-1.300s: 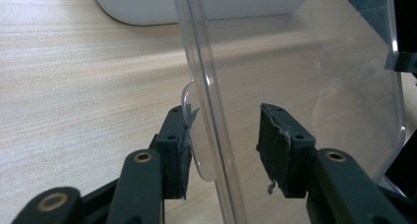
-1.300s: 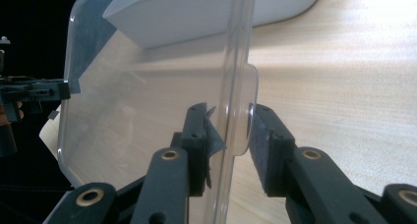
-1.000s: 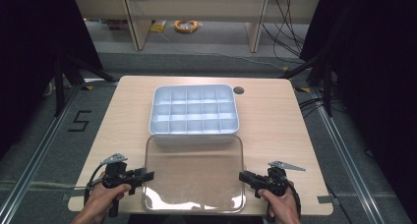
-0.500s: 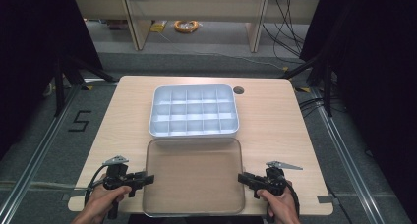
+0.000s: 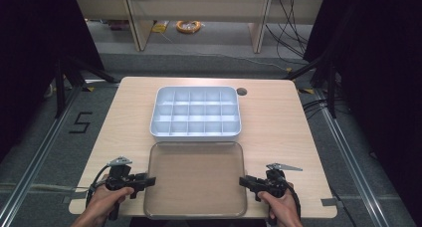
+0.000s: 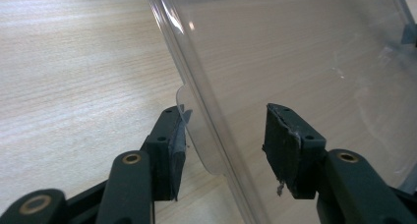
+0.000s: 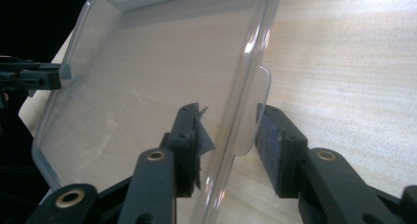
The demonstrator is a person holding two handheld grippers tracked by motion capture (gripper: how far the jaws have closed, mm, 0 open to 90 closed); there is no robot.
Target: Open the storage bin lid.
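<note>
Straddling the clear lid's (image 5: 195,179) side edges, the left gripper (image 6: 223,150) and right gripper (image 7: 228,148) both stand wide, each with a small tab of the lid between its jaws and neither pad pressing it. The lid lies flat on the table (image 5: 278,117) at the near edge, just in front of the white divided tray (image 5: 196,113). Judging by this, the step is a two-sided pinch: both should close together on the tabs, squarely, so the thin plastic lifts level without twisting.
</note>
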